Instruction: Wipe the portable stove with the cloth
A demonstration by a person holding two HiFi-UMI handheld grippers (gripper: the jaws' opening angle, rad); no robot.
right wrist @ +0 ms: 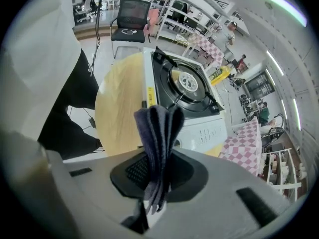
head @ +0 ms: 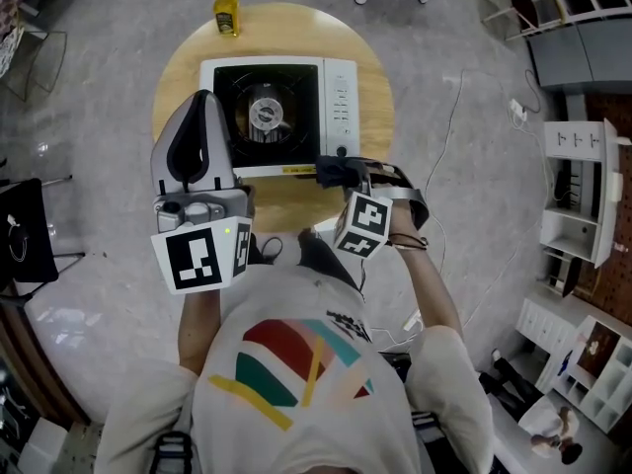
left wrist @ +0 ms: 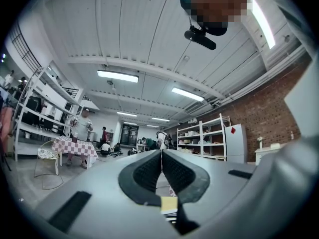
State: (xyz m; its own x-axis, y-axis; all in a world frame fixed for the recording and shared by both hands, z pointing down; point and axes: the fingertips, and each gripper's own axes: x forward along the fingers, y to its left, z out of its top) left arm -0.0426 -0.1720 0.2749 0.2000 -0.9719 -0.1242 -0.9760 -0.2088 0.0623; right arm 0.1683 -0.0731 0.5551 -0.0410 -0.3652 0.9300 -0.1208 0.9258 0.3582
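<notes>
On the round wooden table we see the portable stove, white-bodied with a black burner well and its control panel on the right. A yellow bottle stands at the table's far edge, apart from the stove. The right gripper has its fingers clamped on the dark cloth, which rises from them in bunched folds. In the head view this gripper sits at the stove's near edge, by the front right corner; we cannot tell whether the cloth touches the casing. The left gripper is held up beside the stove's left side, its fingers pressed together on nothing. Its own view looks out across the room toward the ceiling.

We judge the step in hand to be the approach: cloth gripped, wiping not yet visibly begun. The next move calls for bringing the cloth down onto the stove's top and drawing it across with a firm grip. It also calls for care at the pan supports round the burner, where the folds could snag.
</notes>
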